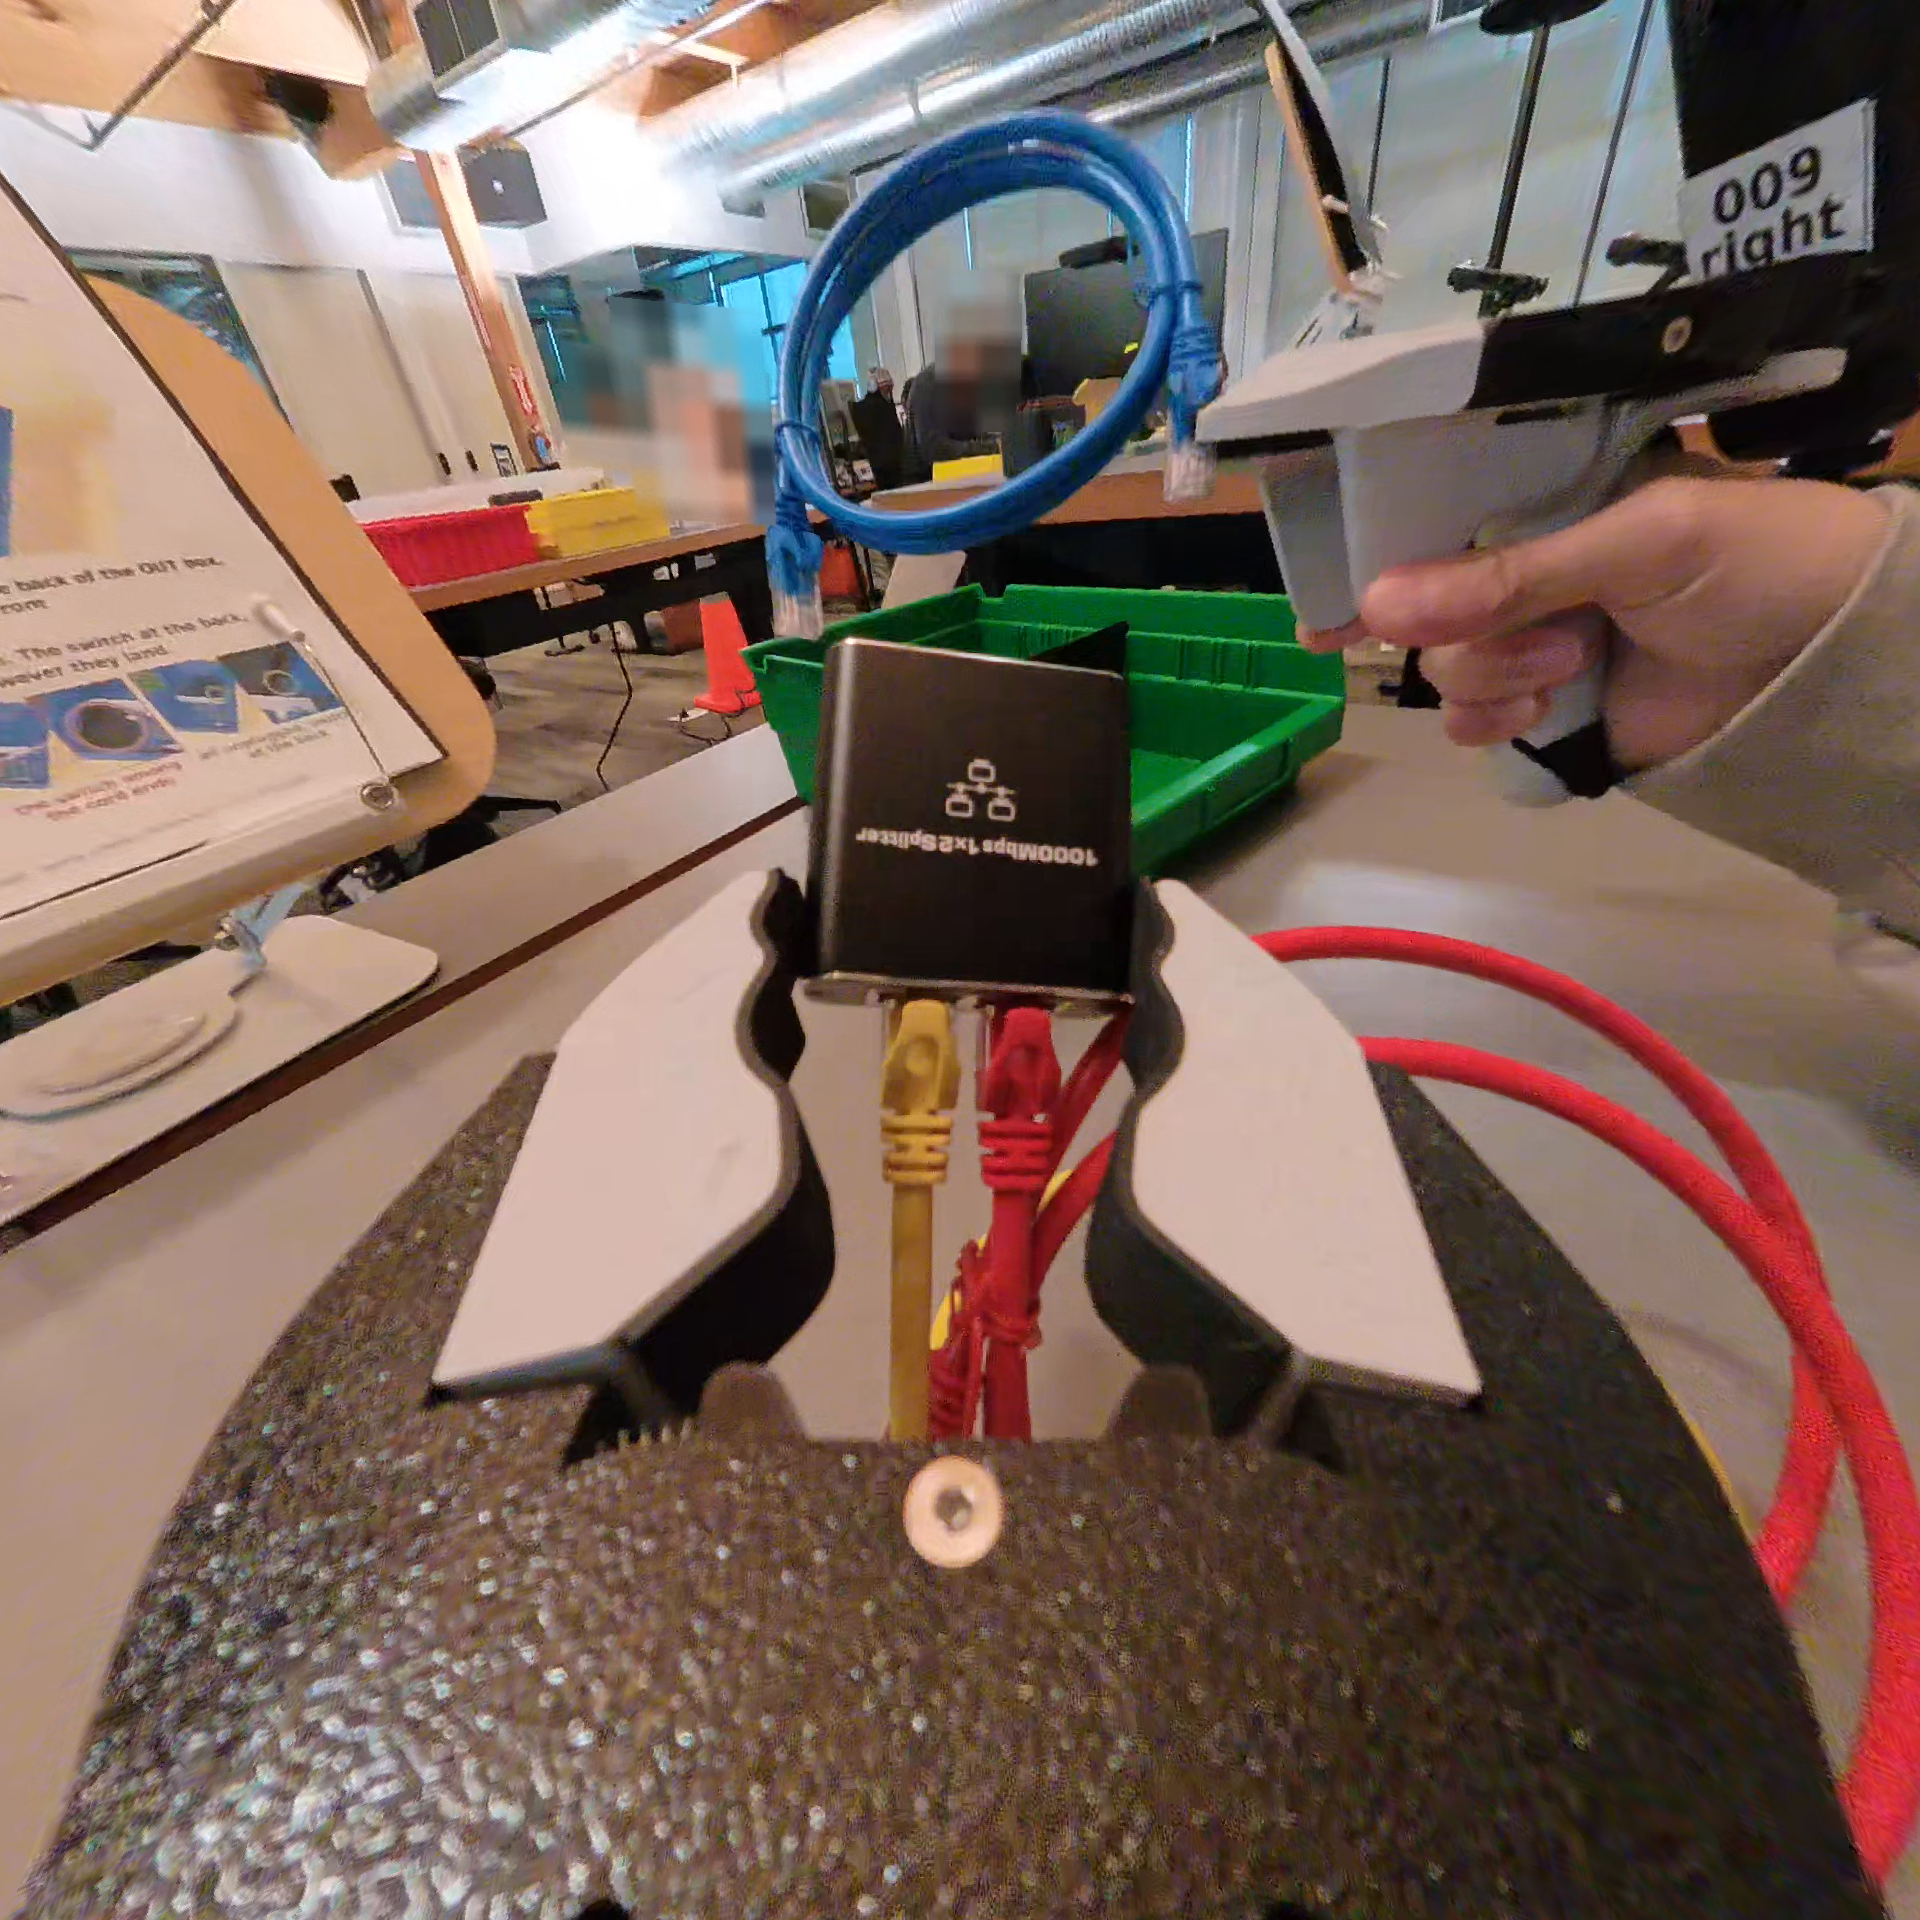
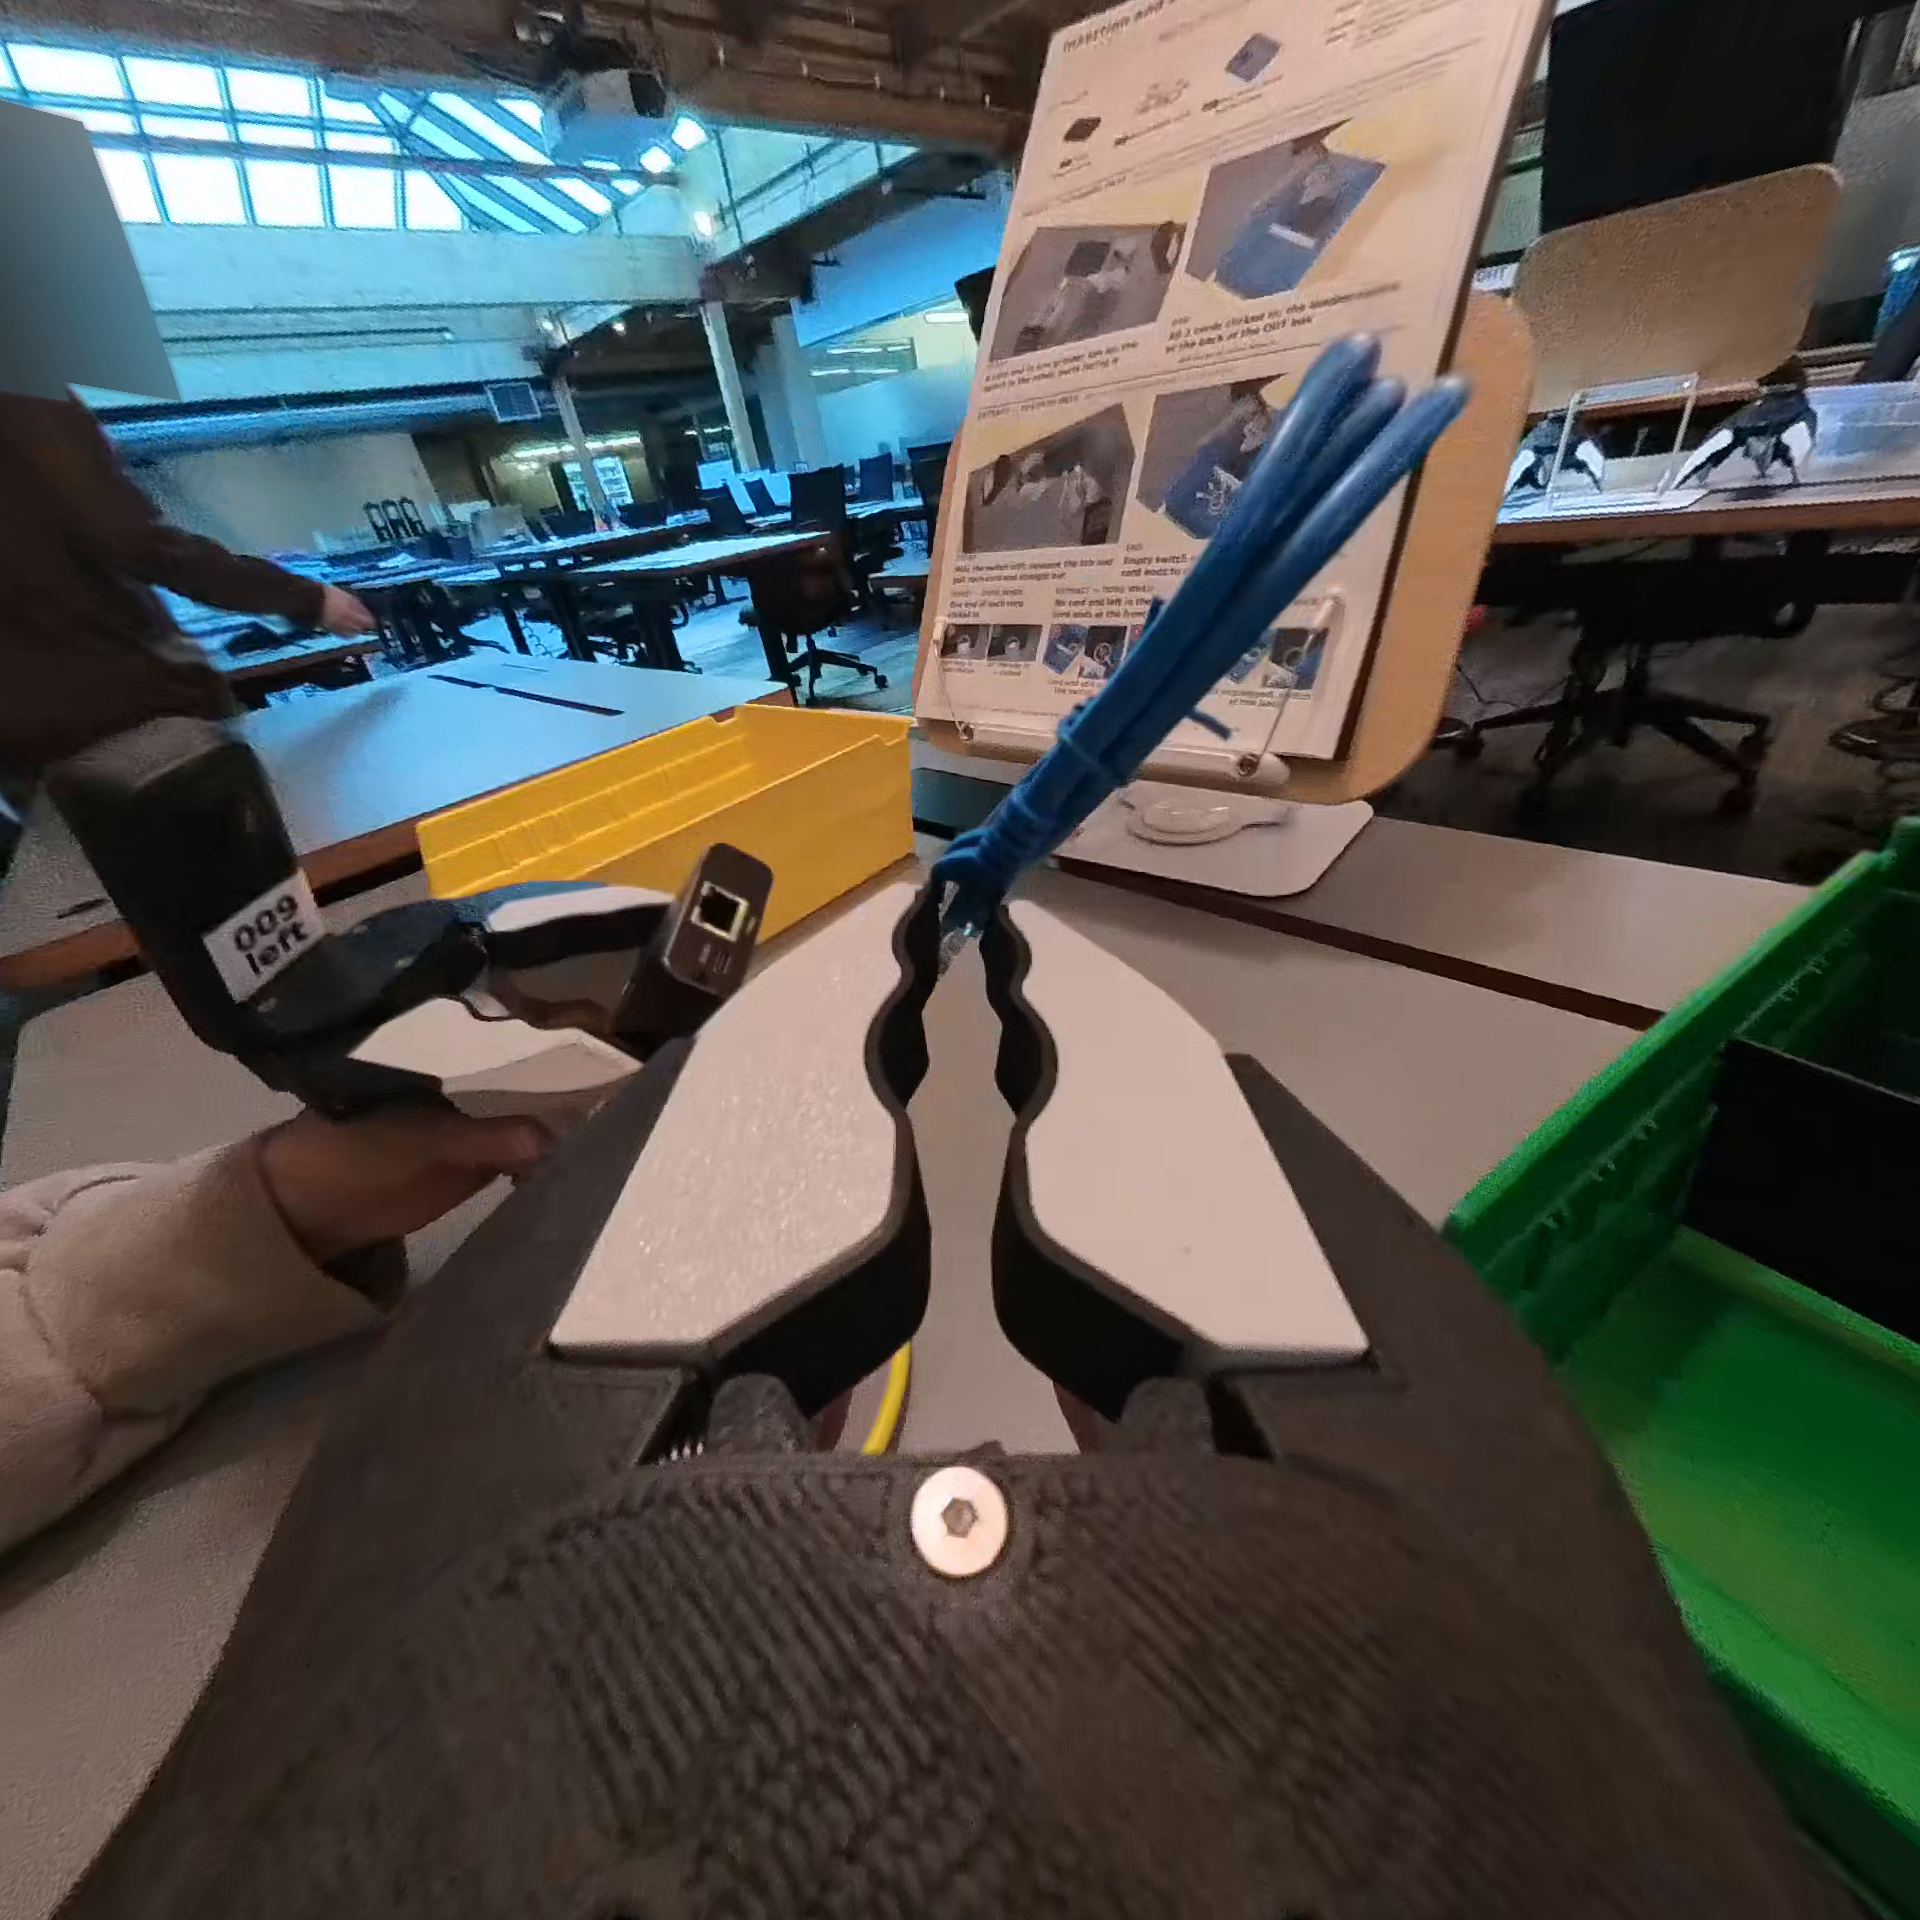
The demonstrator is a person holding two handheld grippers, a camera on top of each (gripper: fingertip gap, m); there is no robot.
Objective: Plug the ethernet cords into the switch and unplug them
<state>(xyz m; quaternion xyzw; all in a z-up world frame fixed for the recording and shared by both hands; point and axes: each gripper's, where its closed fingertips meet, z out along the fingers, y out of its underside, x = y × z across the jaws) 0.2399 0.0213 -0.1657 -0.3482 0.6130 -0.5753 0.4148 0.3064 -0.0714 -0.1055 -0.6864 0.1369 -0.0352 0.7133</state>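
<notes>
Left gripper (image 1: 966, 935) clamped on the switch (image 1: 966, 821), a small glossy black box with rounded edges, held off the table between the wavy rubber-edged fingertips. Directly behind the tips, running back between the fingers: yellow cord (image 1: 914, 1132) and red cord (image 1: 1013, 1132), both seated in the switch's near-side ports, moulded ribbed boots. Red cord is braided-looking and loops out to the gripper's right over the grey table (image 1: 1558, 914). Right gripper (image 2: 961, 920) pinched nearly closed on one plug end of the blue cord (image 2: 1226, 603), a tie-bundled coil standing up and away from its tips. To its left, the switch's far face shows one open port (image 2: 719, 909). Judgement: two of three cords in; blue one left to insert, then all the unplugging. Beyond the left gripper's tips, green bin (image 1: 1226, 707), ribbed plastic; yellow bin (image 2: 675, 800) beyond the right gripper's, with an instruction board (image 2: 1226, 364) on a stand past it.
</notes>
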